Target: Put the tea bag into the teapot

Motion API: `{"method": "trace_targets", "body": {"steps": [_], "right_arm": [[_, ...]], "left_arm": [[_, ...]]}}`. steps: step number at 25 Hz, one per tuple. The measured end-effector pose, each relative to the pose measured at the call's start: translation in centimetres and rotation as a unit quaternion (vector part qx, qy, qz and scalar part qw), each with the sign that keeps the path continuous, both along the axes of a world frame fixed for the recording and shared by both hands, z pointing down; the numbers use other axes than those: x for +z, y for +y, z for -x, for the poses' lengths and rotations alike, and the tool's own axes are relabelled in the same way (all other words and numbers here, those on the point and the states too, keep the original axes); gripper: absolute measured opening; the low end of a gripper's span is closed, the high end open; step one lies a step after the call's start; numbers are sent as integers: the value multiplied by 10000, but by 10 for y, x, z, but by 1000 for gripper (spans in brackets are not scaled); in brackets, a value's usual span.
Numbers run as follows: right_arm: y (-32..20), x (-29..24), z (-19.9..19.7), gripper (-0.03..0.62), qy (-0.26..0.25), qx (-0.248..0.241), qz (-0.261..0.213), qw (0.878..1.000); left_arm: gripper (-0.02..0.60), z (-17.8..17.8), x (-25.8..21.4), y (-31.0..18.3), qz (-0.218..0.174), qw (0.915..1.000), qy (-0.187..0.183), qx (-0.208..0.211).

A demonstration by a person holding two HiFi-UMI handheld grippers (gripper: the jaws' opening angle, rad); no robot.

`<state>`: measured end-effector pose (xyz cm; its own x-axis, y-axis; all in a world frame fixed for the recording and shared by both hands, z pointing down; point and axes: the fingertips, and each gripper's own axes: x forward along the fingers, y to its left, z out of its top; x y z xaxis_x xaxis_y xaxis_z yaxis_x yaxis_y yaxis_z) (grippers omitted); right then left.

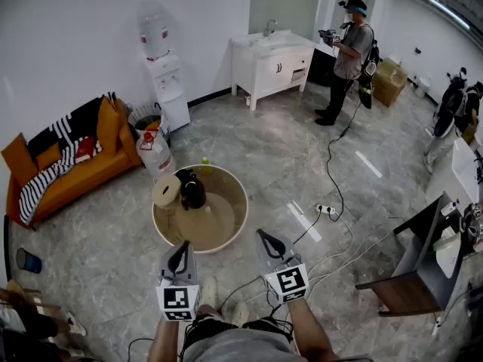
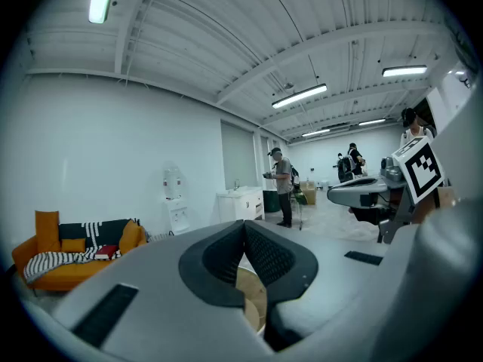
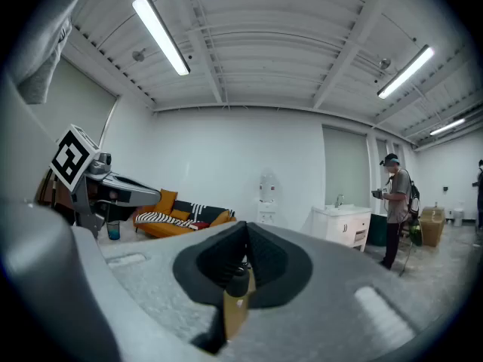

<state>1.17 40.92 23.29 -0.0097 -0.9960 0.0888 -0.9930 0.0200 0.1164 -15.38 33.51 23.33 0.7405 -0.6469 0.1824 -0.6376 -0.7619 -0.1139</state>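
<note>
A black teapot (image 1: 192,192) stands on the left part of a round tan table (image 1: 226,217), with a round tan disc (image 1: 167,191) touching its left side. A small yellow-green thing (image 1: 204,161) sits at the table's far rim; I cannot tell what it is. No tea bag is clear in any view. My left gripper (image 1: 179,249) hovers shut over the table's near edge, and its jaws (image 2: 244,225) meet with nothing between them. My right gripper (image 1: 264,236) is shut just right of the table, with nothing held (image 3: 245,228). A strip of the table (image 3: 235,315) shows below its jaws.
An orange sofa (image 1: 68,157) with a striped blanket stands at the left. A water dispenser (image 1: 167,81) and a large bottle (image 1: 155,151) are behind the table. A person (image 1: 347,59) stands by a white sink cabinet (image 1: 272,62). A power strip (image 1: 326,210) with cables lies right; a dark chair (image 1: 411,270) beyond.
</note>
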Motion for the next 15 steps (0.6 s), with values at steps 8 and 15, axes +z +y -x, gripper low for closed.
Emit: {"method": "trace_targets", "body": {"steps": [8,15], "right_arm": [[13,-6,-8,-2,-165,8,-122,9998],[17,-8,-16,-2,-169,-4,-152,9997]], "left_arm": [[17,-11,1,16,20,10000,46,54],[17,-28,5,17,71,9999,0,124]]}}
